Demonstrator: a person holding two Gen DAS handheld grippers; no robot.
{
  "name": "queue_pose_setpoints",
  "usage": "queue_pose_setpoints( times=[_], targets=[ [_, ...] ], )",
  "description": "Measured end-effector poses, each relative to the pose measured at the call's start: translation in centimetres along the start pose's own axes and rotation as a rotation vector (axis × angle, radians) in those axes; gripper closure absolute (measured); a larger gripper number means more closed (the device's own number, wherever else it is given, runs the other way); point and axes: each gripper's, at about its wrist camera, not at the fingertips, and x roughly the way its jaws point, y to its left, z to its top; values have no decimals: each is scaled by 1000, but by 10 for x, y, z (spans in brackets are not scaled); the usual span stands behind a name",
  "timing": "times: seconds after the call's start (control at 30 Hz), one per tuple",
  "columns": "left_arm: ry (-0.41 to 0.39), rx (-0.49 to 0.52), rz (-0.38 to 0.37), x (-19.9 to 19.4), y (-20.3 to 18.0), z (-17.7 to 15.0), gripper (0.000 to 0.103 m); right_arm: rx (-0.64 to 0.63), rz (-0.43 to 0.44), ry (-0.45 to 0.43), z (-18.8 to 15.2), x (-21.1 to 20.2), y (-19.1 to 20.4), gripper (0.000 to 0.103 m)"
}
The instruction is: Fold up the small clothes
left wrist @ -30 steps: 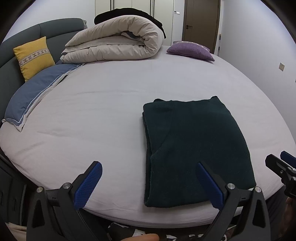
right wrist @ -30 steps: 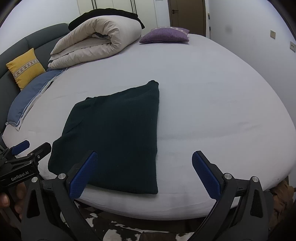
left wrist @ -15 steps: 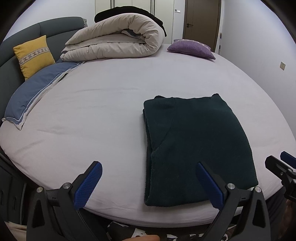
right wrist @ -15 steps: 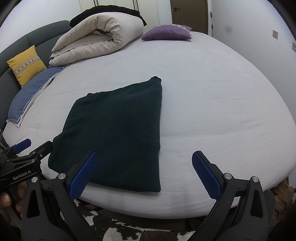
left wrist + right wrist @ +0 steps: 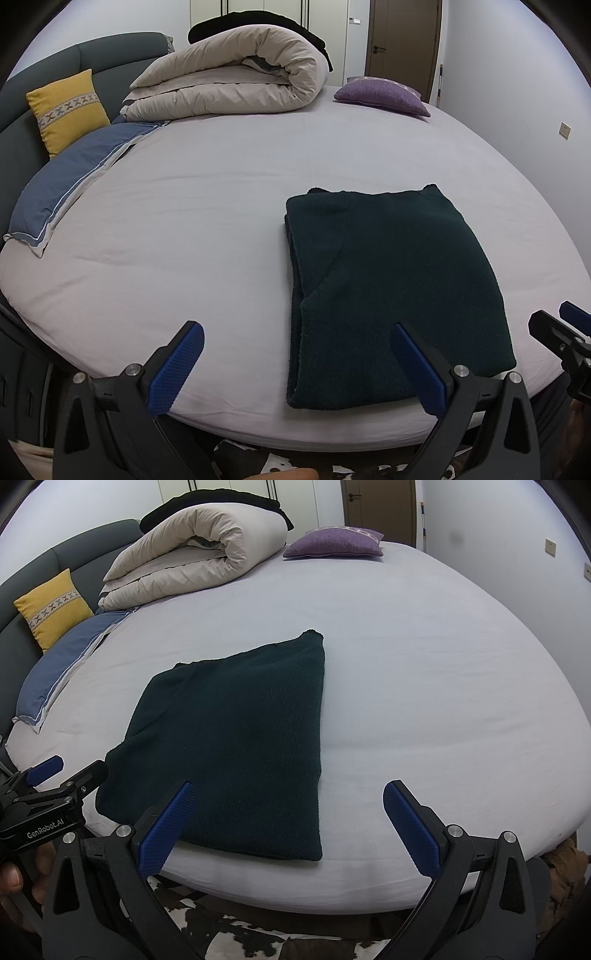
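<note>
Sweater point(image 5: 391, 291), dark green and knitted, lies folded into a flat rectangle near the front edge of the bed point(image 5: 207, 206), right of centre in the left wrist view, with layered edges stacked along its left side. Going left to right across the back of the bed, a yellow cushion point(image 5: 68, 110) leans on the headboard, a blue pillow point(image 5: 74, 177) lies in front of it, a rolled beige duvet point(image 5: 236, 81) sits behind, and a purple cushion point(image 5: 382, 95) rests at the far right. The left hand-held gripper point(image 5: 295, 365) hovers over the near edge with its jaws spread wide and nothing between them, its right finger above the sweater's lower left part. The right hand-held gripper point(image 5: 286, 819) is likewise wide open and empty, its left finger over the sweater's near right corner, the other over bare sheet. By my reading the garment is close to done, and the likely step is one more fold or a tidy-up. To do it well, each gripper should pinch a near corner through every layer, lift both together, carry them evenly to the far edge, then line up the edges before letting go, since thick knit tends to slip and bunch
</note>
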Motion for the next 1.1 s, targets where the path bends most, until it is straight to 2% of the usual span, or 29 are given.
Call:
queue_pose_setpoints(
  times=[1.1],
  targets=[
    [5, 2, 1, 3, -1, -4, 0, 0, 3, 7, -4, 9, 6, 0]
  ],
)
